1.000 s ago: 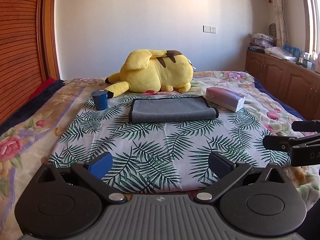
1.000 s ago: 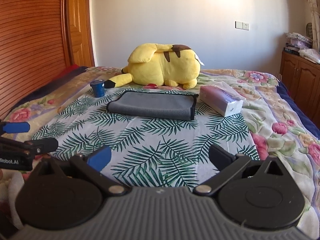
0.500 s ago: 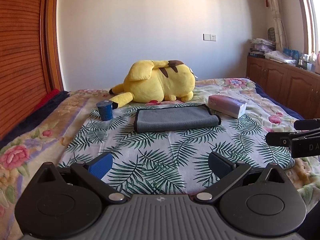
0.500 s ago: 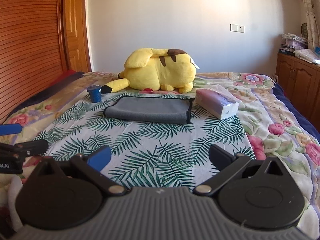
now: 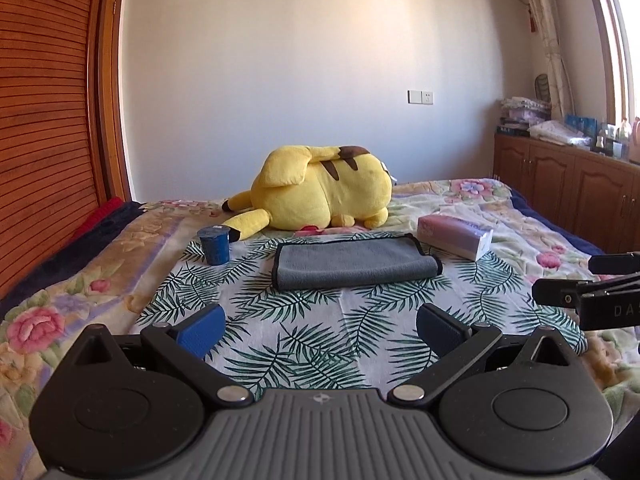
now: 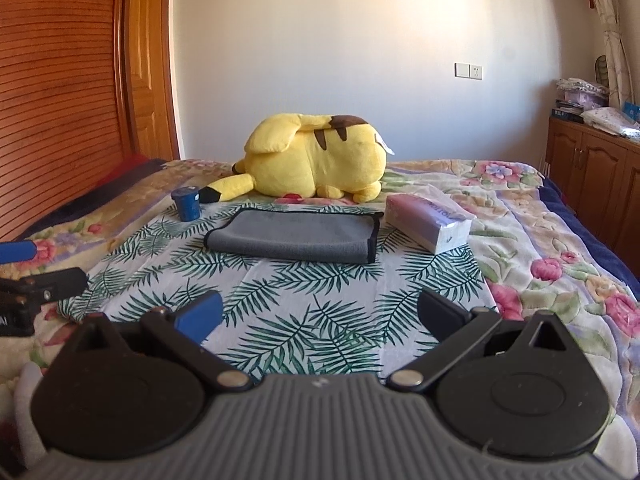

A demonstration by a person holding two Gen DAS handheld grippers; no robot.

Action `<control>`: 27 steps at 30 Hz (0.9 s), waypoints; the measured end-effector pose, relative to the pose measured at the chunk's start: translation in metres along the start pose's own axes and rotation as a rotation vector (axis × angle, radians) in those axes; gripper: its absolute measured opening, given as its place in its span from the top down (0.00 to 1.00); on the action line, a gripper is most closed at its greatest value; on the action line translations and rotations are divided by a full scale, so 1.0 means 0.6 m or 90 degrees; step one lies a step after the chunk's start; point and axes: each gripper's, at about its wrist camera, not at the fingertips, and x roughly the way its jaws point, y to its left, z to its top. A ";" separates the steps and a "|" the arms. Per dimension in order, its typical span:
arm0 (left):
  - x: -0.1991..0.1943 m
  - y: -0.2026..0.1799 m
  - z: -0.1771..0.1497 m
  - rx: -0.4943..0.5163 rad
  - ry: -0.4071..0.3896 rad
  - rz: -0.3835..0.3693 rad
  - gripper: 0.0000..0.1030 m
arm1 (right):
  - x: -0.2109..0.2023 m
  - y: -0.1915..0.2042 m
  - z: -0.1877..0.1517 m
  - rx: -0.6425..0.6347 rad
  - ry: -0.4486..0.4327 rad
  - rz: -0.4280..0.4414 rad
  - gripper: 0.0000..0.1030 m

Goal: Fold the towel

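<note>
The grey towel (image 5: 354,263) lies folded flat on the palm-leaf sheet (image 5: 320,332) spread over the bed (image 5: 80,280), its black-trimmed edges at the sides. Behind the towel rests a yellow plush toy (image 5: 320,192); to the towel's left stands a small blue cup (image 5: 215,245), to its right a pink tissue pack (image 5: 454,236). Both grippers hang well short of the towel, nearer the camera. The left gripper (image 5: 320,326) has its fingers spread wide, holding nothing. The right gripper (image 6: 320,314) likewise has its fingers spread apart and bare.
</note>
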 end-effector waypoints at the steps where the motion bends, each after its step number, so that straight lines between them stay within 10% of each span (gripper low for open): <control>1: -0.001 0.000 0.000 0.000 -0.002 0.000 0.16 | -0.001 0.000 0.000 0.000 -0.003 -0.001 0.00; 27: -0.017 0.009 0.009 -0.004 -0.036 0.012 0.16 | -0.020 -0.006 0.003 0.004 -0.064 -0.030 0.00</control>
